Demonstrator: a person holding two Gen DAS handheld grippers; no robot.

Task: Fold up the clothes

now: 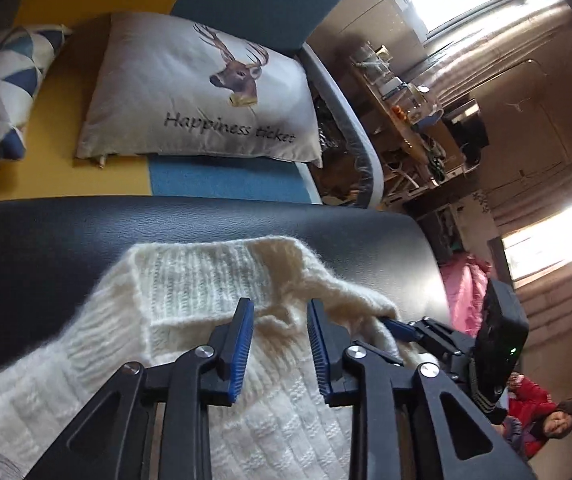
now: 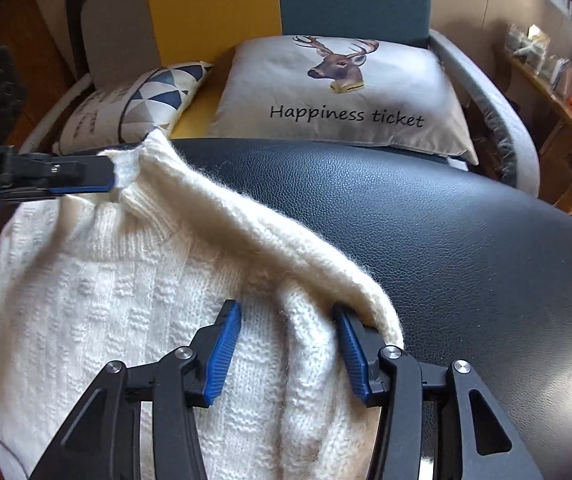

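Observation:
A cream knitted sweater (image 1: 189, 280) lies on a black leather surface (image 1: 45, 248). In the left wrist view my left gripper (image 1: 279, 320) is open, its blue-padded jaws straddling the ribbed collar area. My right gripper's blue tip (image 1: 400, 326) touches the sweater's edge at the right. In the right wrist view the sweater (image 2: 125, 300) fills the lower left. My right gripper (image 2: 288, 320) is open around a raised fold of knit. The left gripper (image 2: 81, 180) comes in from the left at the sweater's ribbed corner.
A deer cushion reading "Happiness ticket" (image 2: 338, 96) and a triangle-patterned cushion (image 2: 133, 104) lie on a yellow and blue sofa beyond the black surface (image 2: 446, 240). A grey armrest (image 2: 498, 120) curves at right. Cluttered shelves (image 1: 406, 112) stand beyond.

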